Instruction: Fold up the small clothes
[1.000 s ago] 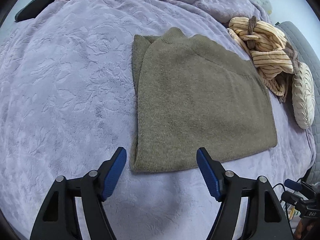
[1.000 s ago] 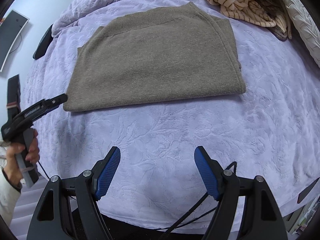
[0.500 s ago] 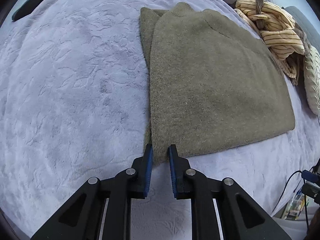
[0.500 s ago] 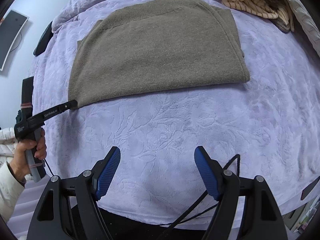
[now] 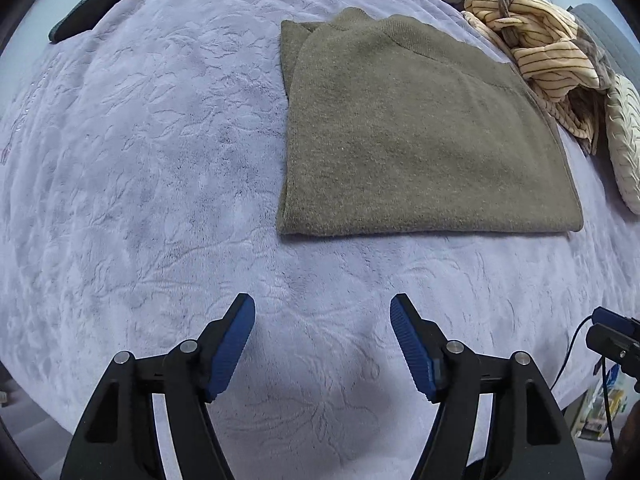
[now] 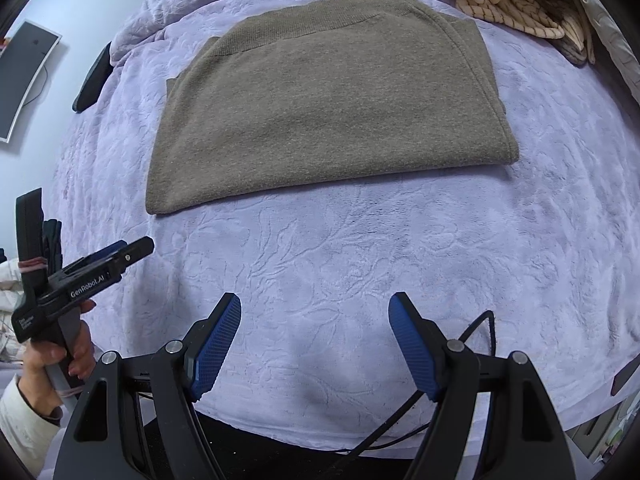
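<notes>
**Left gripper released and drawn back from the folded sweater**

Since half a second ago, the left gripper, then pinched shut on the near-left corner of the olive-brown knitted sweater, has let go and pulled back; its blue-padded fingers now stand wide apart over bare cover. The right gripper has kept its place, jaws likewise spread and holding nothing.

The sweater lies flat on the lilac embossed plush bedspread, folded to a rough rectangle with the ribbed collar at the far edge. From the left gripper it lies ahead and to the right, its near hem running crosswise and its long axis left to right. From the right gripper it lies straight ahead, slightly left, well apart from the fingertips. In the right wrist view the left gripper sits just short of the sweater's near-left corner, so the left hand is judged the nearer; the right must reach farther for the near-right corner.

Beyond the sweater's far-right corner a heap of cream, brown-striped garments rests close against it, with a cream quilted cushion beside that. Both could hamper a fold carried toward that side. A dark flat object lies at the far-left edge of the bed, well clear. Nothing stands between either gripper and the near hem.
</notes>
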`<move>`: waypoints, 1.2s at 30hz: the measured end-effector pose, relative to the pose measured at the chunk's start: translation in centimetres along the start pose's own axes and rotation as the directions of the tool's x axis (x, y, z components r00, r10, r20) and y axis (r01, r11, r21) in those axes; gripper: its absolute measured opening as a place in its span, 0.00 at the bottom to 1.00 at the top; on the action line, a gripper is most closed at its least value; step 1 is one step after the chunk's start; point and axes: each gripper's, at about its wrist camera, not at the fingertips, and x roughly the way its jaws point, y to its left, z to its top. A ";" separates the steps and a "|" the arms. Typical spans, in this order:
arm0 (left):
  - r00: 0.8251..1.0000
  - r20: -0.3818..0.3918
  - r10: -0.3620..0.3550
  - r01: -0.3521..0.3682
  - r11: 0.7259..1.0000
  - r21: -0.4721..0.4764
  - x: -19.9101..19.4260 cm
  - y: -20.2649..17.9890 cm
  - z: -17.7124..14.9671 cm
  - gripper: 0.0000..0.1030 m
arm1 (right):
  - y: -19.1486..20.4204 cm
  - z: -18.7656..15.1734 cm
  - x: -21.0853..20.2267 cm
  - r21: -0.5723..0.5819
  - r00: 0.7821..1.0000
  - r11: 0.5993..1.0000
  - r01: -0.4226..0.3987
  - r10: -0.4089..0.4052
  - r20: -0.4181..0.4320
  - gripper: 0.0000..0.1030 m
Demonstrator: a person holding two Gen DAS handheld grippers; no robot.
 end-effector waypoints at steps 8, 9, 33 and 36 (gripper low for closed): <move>1.000 -0.015 -0.014 0.013 1.000 -0.003 -0.8 0.4 -1.2 0.69 | 1.2 -0.6 0.7 -0.027 1.000 0.999 0.030 -0.030 -0.006 0.79; 0.999 -0.033 -0.007 0.008 1.000 0.010 -0.8 0.4 -1.3 0.69 | 1.3 -0.6 0.7 -0.030 0.999 0.999 0.035 -0.035 -0.005 0.79; 0.974 -0.039 -0.224 0.214 0.960 -0.183 2.0 1.1 0.1 0.69 | 1.9 -1.6 3.5 -0.076 0.994 0.994 0.074 -0.079 -0.069 0.86; 0.958 -0.008 -0.288 0.278 0.933 -0.229 2.8 1.6 0.7 0.69 | 1.8 -1.9 3.8 -0.077 0.994 0.994 0.072 -0.078 -0.081 0.86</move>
